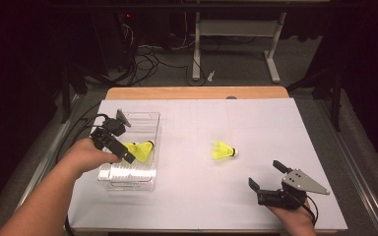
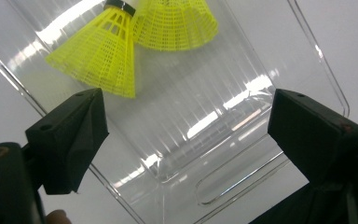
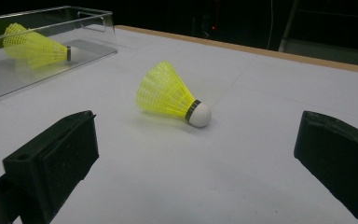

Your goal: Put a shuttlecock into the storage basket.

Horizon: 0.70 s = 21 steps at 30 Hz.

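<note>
Fingers [image 2: 135, 135] of both hands stand wide, empty. Left hovers over the clear box [image 1: 147, 118] holding, seemingly, two shuttlecocks [image 2: 105, 56]. Next, right fingers [image 3: 65, 154] must close on the shuttlecock on the tabletop [image 3: 170, 93].

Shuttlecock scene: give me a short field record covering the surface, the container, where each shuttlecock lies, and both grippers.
surface: white sheet on the table
container: clear plastic box, left side of the sheet
shuttlecocks in box: two yellow ones, side by side
shuttlecock on sheet: yellow, white cork, lying on its side, right of the box
left gripper: open above the box, nothing between its jaws
right gripper: open, low over the sheet, aimed at the loose shuttlecock, not touching it
</note>
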Motion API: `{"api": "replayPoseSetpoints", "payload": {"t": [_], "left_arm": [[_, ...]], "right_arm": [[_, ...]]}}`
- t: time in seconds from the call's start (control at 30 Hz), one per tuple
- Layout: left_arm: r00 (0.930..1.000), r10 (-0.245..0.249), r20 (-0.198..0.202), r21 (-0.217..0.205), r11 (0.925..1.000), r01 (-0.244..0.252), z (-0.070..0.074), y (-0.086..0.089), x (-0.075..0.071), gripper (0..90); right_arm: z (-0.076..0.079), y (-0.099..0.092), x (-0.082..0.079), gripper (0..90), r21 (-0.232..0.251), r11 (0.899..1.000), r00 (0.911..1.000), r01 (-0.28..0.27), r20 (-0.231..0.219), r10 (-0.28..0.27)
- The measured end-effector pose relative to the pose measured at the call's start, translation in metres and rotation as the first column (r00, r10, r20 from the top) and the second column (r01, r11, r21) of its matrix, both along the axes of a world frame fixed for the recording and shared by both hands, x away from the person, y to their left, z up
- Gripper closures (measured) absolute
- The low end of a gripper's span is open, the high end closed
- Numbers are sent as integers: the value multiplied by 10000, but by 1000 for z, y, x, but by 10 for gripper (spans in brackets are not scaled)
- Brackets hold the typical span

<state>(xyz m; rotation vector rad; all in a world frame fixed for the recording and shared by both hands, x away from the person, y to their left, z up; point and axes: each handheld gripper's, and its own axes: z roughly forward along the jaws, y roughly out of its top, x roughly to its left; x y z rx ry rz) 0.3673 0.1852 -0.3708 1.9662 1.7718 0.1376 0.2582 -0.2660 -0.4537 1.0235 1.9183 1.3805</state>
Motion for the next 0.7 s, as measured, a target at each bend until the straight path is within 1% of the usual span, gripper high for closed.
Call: {"api": "replayPoseSetpoints", "payload": {"t": [0.1,0.2,0.27,0.43,0.53,0.57,0.7], "left_arm": [[9997,244,-35,71,9997,-244,5,2,0,123],[9994,331,85,-45,9994,-331,10,-1,1,111],[9995,256,210,-90,9996,-254,13,-5,1,95],[9993,111,354,-147,9998,-106,16,-19,1,46],[9993,-31,374,-162,9999,37,17,-30,2,27],[9992,-115,386,-165,9998,122,17,-34,3,26],[9981,-319,534,-207,9992,330,21,-49,3,22]], "right_arm": [[2,-2,2,2,126,9999,10000,-8,54,7],[0,-1,4,2,261,9996,10000,-62,-46,64],[-2,1,5,2,196,9997,9998,-159,-128,162],[-2,6,4,2,61,9994,9994,-328,-96,329],[-3,5,2,2,77,9996,9995,-260,-150,261],[-2,3,2,2,116,9997,9997,-207,-108,208],[-2,0,0,2,131,9999,9999,-90,-91,91]]}}
